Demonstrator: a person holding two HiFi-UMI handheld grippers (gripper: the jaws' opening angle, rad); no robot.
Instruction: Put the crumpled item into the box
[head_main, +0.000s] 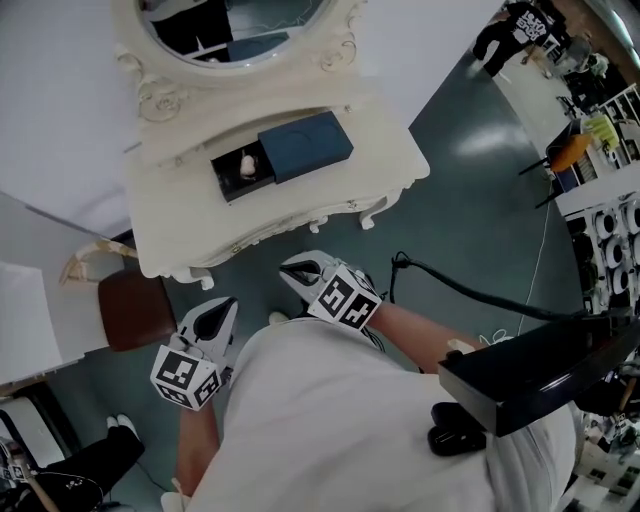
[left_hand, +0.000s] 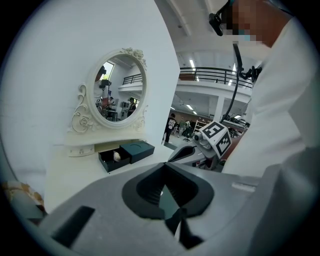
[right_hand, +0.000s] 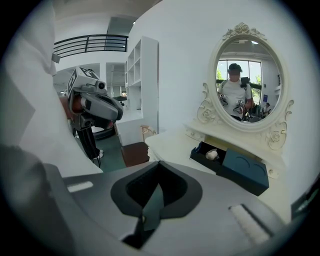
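Note:
A dark blue box (head_main: 310, 145) lies on the cream dressing table (head_main: 180, 225) with its drawer slid out to the left. The crumpled white item (head_main: 247, 165) sits inside that drawer, also visible as the item (left_hand: 117, 156) and the item (right_hand: 212, 154). Both grippers hang in front of the table, well short of the box. My left gripper (head_main: 224, 308) is shut with nothing in it. My right gripper (head_main: 296, 272) is beside it, also shut and empty. In the left gripper view the box (left_hand: 135, 150) lies far ahead. In the right gripper view the box (right_hand: 245, 170) is off to the right.
An oval mirror (head_main: 235, 25) in an ornate frame stands at the back of the table. A brown stool (head_main: 135, 310) is under the table's left end. A black cable (head_main: 470, 290) runs across the green floor on the right. People stand far off at upper right.

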